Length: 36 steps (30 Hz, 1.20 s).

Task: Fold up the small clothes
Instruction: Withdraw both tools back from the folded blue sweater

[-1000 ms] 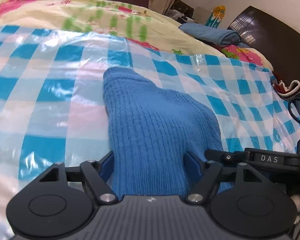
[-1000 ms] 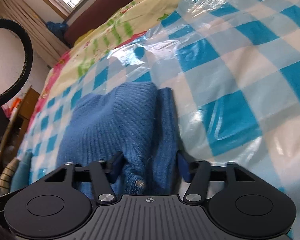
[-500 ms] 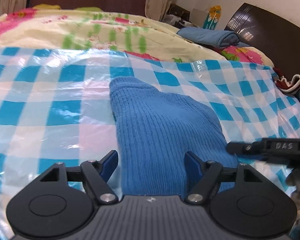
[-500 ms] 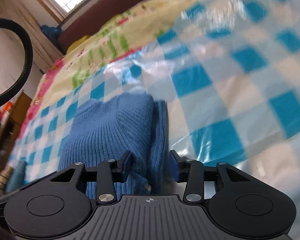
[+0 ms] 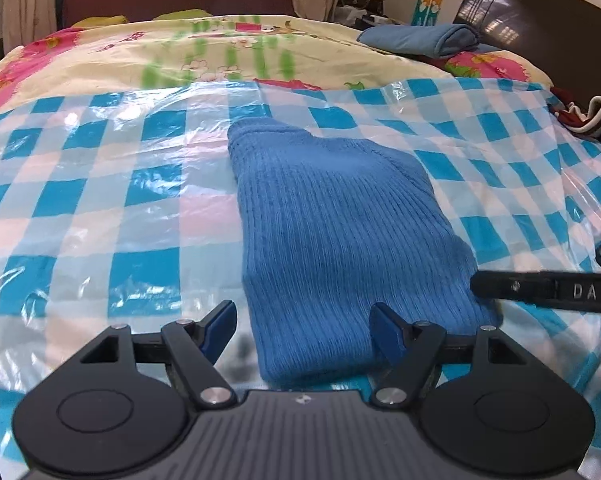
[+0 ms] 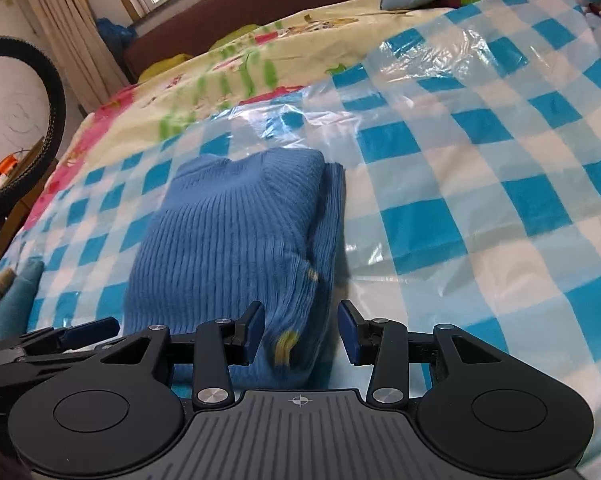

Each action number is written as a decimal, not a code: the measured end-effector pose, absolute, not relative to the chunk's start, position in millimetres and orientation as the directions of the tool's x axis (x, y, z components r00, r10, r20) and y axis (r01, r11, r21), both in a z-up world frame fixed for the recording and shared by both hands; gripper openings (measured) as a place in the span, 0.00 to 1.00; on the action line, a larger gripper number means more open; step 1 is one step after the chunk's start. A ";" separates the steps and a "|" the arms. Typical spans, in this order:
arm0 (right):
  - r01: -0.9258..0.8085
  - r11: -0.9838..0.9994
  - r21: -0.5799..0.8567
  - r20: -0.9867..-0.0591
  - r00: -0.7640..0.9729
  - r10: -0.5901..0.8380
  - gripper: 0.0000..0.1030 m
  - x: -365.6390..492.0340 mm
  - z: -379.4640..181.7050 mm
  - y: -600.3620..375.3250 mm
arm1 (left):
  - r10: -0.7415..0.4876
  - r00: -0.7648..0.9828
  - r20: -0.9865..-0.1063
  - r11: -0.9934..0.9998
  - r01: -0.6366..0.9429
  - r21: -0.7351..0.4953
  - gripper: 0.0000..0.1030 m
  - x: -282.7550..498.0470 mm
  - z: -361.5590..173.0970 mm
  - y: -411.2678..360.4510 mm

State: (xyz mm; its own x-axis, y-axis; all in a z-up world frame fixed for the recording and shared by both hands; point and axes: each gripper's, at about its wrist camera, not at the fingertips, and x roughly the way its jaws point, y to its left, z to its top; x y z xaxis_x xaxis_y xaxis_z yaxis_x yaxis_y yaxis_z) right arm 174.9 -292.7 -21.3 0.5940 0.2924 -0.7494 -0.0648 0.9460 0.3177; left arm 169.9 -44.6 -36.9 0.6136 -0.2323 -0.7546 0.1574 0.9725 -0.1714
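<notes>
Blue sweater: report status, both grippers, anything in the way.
Left gripper open, straddling the near edge of the blue sweater. Right gripper open around its near right corner, no clamp visible. Sweater folded on the checked plastic sheet. Nothing in the way.

Showing a solid mid-blue over the ribbed knit folded sweater (image 5: 340,216), with small yellow flecks at its near hem. Lying beneath, a glossy plastic sheet (image 5: 100,184) checked in bright blue, pale blue and white squares. Bordering that, a cream floral bedspread (image 5: 204,44) carrying pink blossoms and green streaks, and black bodies with dark blue pads on the left gripper (image 5: 302,328) and right gripper (image 6: 300,332).
</notes>
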 end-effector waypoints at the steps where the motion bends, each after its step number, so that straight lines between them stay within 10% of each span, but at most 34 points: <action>1: -0.061 0.945 0.322 -0.752 0.589 0.294 0.39 172.1 -21.8 -293.1 | -0.228 0.612 -0.757 0.974 0.150 -0.171 0.75 167.3 -36.2 -44.6; 36: -0.047 0.951 0.305 -0.724 0.637 0.264 0.45 81.5 -22.6 -276.8 | -0.070 0.617 -0.784 0.997 0.075 -0.030 0.95 89.4 -36.2 -55.5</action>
